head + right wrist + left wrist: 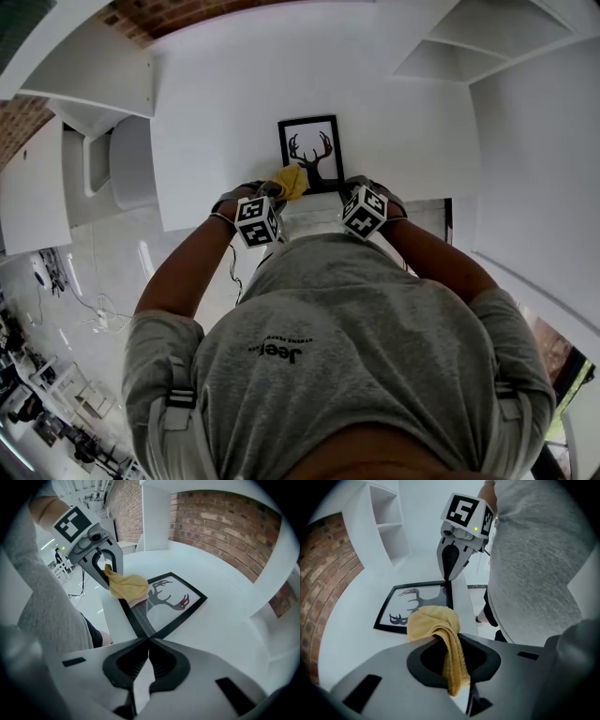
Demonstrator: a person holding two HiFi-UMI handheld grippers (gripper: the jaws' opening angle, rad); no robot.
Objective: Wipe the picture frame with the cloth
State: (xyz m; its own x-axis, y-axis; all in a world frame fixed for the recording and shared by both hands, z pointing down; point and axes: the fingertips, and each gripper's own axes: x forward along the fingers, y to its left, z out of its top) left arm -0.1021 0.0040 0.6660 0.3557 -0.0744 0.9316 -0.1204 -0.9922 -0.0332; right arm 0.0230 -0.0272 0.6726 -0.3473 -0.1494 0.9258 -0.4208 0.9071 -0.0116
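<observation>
Wiping looks under way: the left tongs (440, 639) clamp the yellow cloth (433, 620), which rests on the near edge of the picture frame (174, 598), flat on the tabletop (229, 620). The right tongs (149, 638) — closed, empty — touch the frame's near corner. Next, likely, sweep the cloth across the glass.

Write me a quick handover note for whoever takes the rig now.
Left gripper: shut on the yellow cloth, which is bunched on a near corner of the picture frame.
Right gripper: shut, empty, tips at the frame's other near corner, apparently steadying it.
Frame lies flat on the white table.
Done: cloth is on the frame; how much is clean cannot be told.
To do: wipe the remaining glass and border.
</observation>
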